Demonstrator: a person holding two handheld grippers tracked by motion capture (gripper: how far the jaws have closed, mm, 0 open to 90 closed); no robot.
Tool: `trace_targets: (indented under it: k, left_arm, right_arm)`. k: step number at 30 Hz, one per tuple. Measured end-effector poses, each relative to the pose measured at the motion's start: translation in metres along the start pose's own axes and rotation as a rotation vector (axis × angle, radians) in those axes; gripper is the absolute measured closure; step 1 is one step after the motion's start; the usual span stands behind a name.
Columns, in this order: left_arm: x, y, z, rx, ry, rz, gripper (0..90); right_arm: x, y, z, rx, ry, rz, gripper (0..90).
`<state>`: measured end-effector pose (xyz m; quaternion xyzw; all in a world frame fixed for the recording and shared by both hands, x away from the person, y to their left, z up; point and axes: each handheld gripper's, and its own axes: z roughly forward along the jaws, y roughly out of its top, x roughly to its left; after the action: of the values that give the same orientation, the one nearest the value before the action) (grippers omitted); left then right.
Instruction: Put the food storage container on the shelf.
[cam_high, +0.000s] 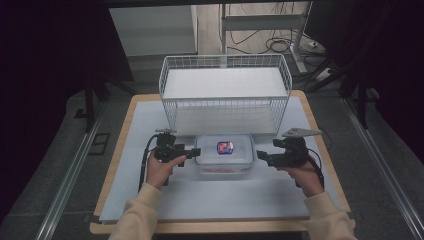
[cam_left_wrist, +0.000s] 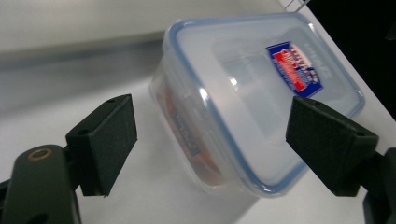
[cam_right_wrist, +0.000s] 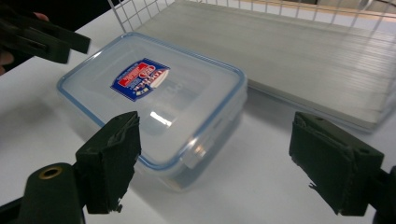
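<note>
Your tongs flank the box — both pairs wide, nothing held.
Left tongs (cam_high: 196, 151) sit at the left end of the box (cam_high: 224, 153), right tongs (cam_high: 260, 156) just off its right end — the lidded box rests on the counter (cam_high: 150, 120), right in front of the wire basket (cam_high: 225, 92).

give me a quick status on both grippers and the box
Left gripper open, right gripper open, flanking the box. Lidded plastic box on table, unheld. Wire basket behind, nothing blocking.
</note>
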<state>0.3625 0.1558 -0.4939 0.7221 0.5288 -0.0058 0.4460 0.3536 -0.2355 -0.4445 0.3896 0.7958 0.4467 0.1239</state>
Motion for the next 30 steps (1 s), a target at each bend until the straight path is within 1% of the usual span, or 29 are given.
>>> trace_targets:
  k: [3,4,6,7,9,10,13,15,17,19,22,24,25,27,28,30]
  left_arm:
    - [0.002,-0.002,0.007,0.023,-0.012,-0.013,16.8]
    - [0.003,-0.002,0.011,0.029,-0.03,-0.022,16.8]
    - [0.003,-0.003,0.015,0.04,-0.051,-0.032,16.9]
    - [0.003,-0.003,0.017,0.046,-0.065,-0.034,17.1]
    - [0.004,-0.003,0.021,0.052,-0.094,-0.049,17.6]
    - [0.006,-0.004,0.023,0.057,-0.123,-0.064,18.1]
    - [0.007,-0.004,0.025,0.063,-0.147,-0.079,19.5]
    - [0.008,-0.005,0.025,0.067,-0.162,-0.085,20.5]
    - [0.009,-0.005,0.026,0.069,-0.185,-0.092,22.2]
    - [0.009,-0.005,0.027,0.07,-0.189,-0.095,23.5]
    - [0.01,-0.006,0.026,0.064,-0.193,-0.11,24.9]
    - [0.011,-0.006,0.026,0.056,-0.195,-0.124,26.0]
    - [0.011,-0.006,0.026,0.057,-0.196,-0.125,26.4]
    - [0.01,-0.006,0.026,0.05,-0.191,-0.124,26.8]
    - [0.01,-0.006,0.025,0.035,-0.179,-0.12,27.3]
    - [0.009,-0.006,0.021,0.008,-0.156,-0.105,32.2]
  right_arm:
    - [0.002,0.001,0.007,0.008,0.0,-0.003,16.2]
    - [0.002,0.001,0.008,0.012,0.0,-0.004,16.1]
    - [0.001,-0.001,0.01,0.014,-0.004,-0.008,16.1]
    - [0.001,-0.001,0.009,0.011,-0.006,0.0,16.1]
    - [-0.001,-0.002,0.007,0.005,-0.007,0.006,16.2]
    - [-0.002,-0.002,0.007,-0.001,-0.007,0.011,16.2]
    - [-0.005,-0.004,0.005,-0.009,-0.008,0.023,16.3]
    - [-0.006,-0.005,0.006,-0.007,-0.005,0.025,16.3]
    - [-0.006,-0.006,0.01,0.001,0.0,0.028,16.3]
    - [-0.006,-0.006,0.012,0.009,0.006,0.024,16.3]
    - [-0.006,-0.005,0.015,0.019,0.023,0.027,16.0]
    - [-0.009,-0.004,0.019,0.032,0.055,0.059,15.0]
    - [-0.01,-0.003,0.021,0.041,0.076,0.086,14.4]
    - [-0.013,-0.001,0.027,0.054,0.091,0.111,14.1]
    - [-0.013,0.0,0.029,0.062,0.095,0.115,13.8]
    - [-0.015,0.002,0.035,0.08,0.105,0.129,13.7]
